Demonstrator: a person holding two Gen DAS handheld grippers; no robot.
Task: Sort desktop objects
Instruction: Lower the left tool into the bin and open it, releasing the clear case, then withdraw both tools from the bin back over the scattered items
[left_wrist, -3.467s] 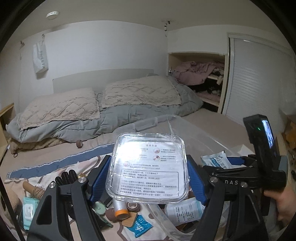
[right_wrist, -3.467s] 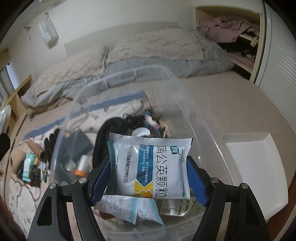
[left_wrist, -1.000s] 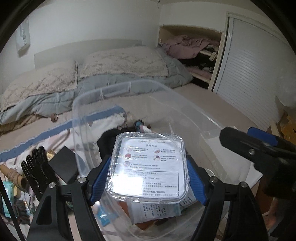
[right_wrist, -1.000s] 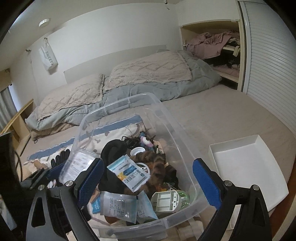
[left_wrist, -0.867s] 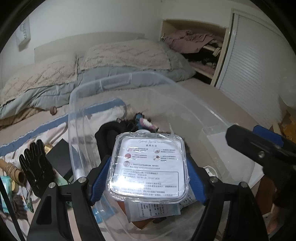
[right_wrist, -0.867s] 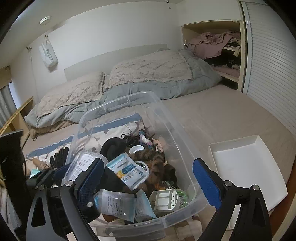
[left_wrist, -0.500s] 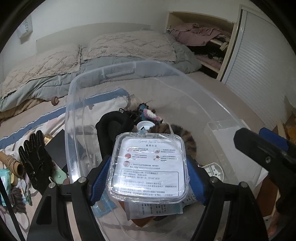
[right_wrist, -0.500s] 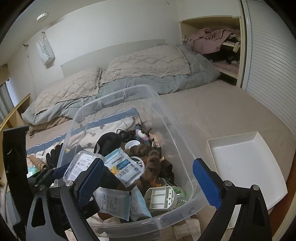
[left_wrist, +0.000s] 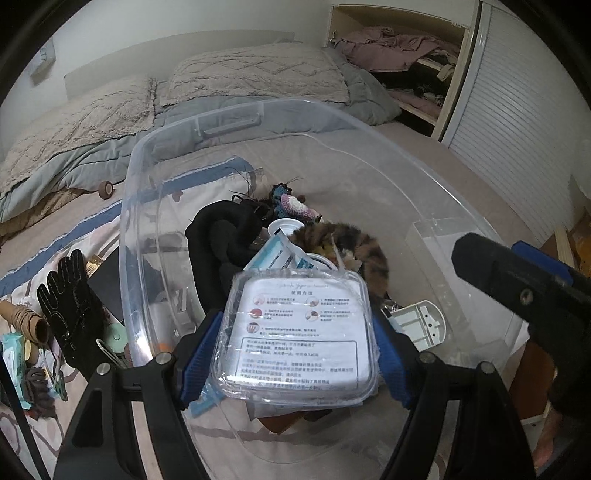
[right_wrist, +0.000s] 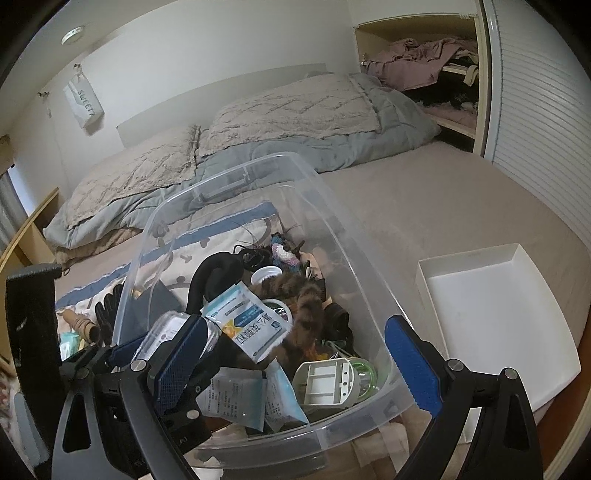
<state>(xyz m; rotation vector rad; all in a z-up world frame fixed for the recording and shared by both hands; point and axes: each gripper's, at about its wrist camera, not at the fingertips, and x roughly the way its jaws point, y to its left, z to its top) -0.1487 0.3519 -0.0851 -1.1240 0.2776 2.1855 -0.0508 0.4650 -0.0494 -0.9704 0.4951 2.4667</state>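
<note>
Left wrist view: left tongs (left_wrist: 295, 354) at lower centre clamp a clear square plastic case w/ printed white label (left_wrist: 295, 332), held above the big clear plastic storage bin (left_wrist: 207, 122). Black glove (left_wrist: 72, 299) lies on the bed at left, outside the bin.

Right wrist view: right tongs (right_wrist: 295, 362) spread wide, nothing between them. White medicine sachet w/ blue print (right_wrist: 247, 323) rests in the bin's centre; white shallow tray (right_wrist: 517, 258) at right.

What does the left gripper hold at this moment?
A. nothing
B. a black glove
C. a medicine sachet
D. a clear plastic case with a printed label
D: the left gripper is clamped on the clear plastic case, above the clear bin.
</note>
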